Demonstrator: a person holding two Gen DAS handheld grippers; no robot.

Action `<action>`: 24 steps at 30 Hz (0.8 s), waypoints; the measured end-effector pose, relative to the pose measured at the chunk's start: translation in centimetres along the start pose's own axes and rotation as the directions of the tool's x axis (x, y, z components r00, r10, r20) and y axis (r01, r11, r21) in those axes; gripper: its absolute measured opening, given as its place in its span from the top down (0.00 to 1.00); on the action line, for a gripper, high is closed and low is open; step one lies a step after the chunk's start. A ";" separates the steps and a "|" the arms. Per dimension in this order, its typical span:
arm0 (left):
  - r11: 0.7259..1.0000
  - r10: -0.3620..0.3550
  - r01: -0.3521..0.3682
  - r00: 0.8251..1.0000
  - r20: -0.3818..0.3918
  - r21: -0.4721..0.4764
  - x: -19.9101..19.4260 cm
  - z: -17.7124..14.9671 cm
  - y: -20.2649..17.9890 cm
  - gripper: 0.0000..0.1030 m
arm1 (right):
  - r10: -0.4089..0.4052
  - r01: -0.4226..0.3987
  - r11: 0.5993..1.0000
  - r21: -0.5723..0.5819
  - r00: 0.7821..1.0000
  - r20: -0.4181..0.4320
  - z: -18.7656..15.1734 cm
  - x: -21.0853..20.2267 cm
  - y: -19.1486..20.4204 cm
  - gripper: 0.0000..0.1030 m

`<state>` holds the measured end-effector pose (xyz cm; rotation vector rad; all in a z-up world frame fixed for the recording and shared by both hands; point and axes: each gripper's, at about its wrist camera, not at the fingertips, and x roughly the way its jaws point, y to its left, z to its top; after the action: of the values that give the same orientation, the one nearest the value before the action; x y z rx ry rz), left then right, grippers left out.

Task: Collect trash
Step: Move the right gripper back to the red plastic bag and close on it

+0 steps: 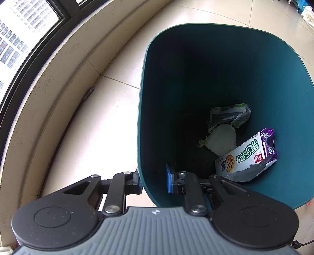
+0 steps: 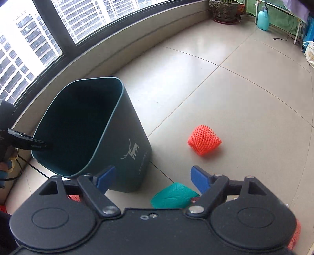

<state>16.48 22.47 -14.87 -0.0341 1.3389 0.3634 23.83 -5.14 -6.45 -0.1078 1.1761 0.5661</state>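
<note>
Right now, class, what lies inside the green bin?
Inside the bin lie a purple snack packet, a white round scrap and a crumpled wrapper. The left gripper covers the near bottom.

A high-rise flat's enclosed balcony: big curved windows (image 2: 49,29) look onto apartment blocks, pale glossy floor tiles (image 2: 215,88) run underfoot, and a potted plant (image 2: 223,9) and a turquoise spray bottle (image 2: 263,17) stand in the far corner.

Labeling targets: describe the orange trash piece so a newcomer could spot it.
Start at the dark teal bin by the window. On the bare tile to its right lies the orange foam net sleeve, alone. Its mesh texture distinguishes it from the smooth teal scrap nearer the camera.
</note>
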 end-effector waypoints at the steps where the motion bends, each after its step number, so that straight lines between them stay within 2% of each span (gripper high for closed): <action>1: 1.000 0.001 -0.001 1.000 0.000 0.000 0.0 0.0 0.0 0.80 | -0.021 0.022 0.999 0.025 1.000 -0.011 -0.6 0.3 -1.3 0.19; 5: 1.000 0.001 -0.001 1.000 -0.001 0.001 0.0 0.0 -0.1 0.80 | -0.080 0.094 0.986 0.138 0.992 -0.098 -2.8 2.9 -6.4 0.19; 8: 1.000 0.001 -0.001 1.000 -0.001 0.001 0.0 0.0 -0.1 0.80 | -0.130 0.169 0.963 0.211 0.974 -0.187 -5.7 5.8 -9.9 0.19; 13: 1.000 0.003 -0.003 1.000 -0.004 -0.002 0.1 0.0 0.0 0.80 | -0.151 0.270 0.912 0.309 0.921 -0.360 -10.4 11.2 -14.0 0.20; 18: 1.000 0.003 -0.003 1.000 -0.004 0.000 0.1 0.0 -0.1 0.80 | -0.187 0.345 0.883 0.318 0.881 -0.435 -13.3 14.5 -15.4 0.24; 21: 1.000 0.003 -0.003 1.000 -0.004 0.000 0.1 0.1 -0.1 0.80 | -0.202 0.367 0.883 0.293 0.860 -0.469 -14.2 15.7 -15.6 0.32; 24: 1.000 0.001 -0.001 1.000 -0.006 -0.004 0.1 0.1 -0.1 0.80 | -0.225 0.386 0.886 0.258 0.843 -0.489 -14.7 16.2 -15.5 0.44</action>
<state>16.59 22.45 -15.00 -0.0379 1.3443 0.3667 23.07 -17.95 -30.04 -0.1276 1.6551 0.0283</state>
